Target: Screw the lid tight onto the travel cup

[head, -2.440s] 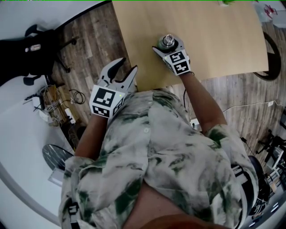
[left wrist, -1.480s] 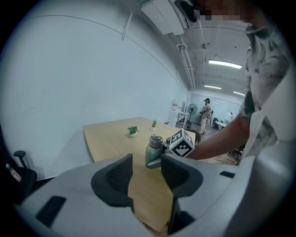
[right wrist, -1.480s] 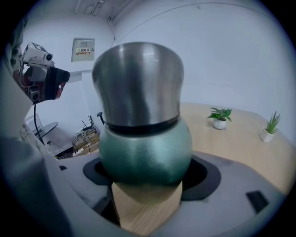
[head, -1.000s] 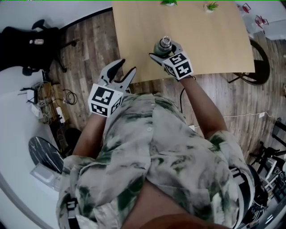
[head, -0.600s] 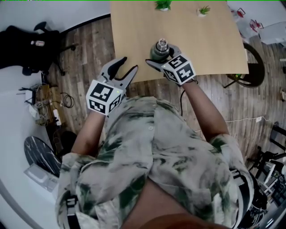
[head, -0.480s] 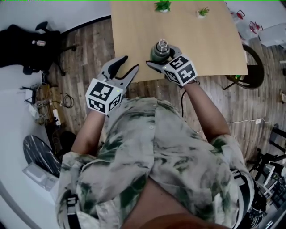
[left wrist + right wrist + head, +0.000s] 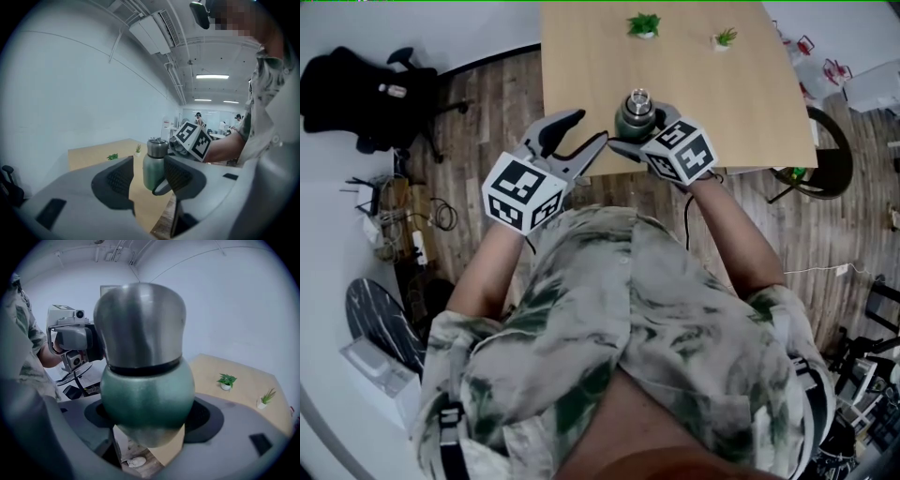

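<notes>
Partly hidden, the travel cup (image 7: 634, 114) is hanging above the counter (image 7: 712, 103) edge, clamped by the right gripper (image 7: 643, 128), its lid (image 7: 637, 97) on. The left gripper (image 7: 587, 131) is hovering beside it, fingers wide and empty, having just been opening. Two potted plants (image 7: 644, 24) are sitting farther back.
</notes>
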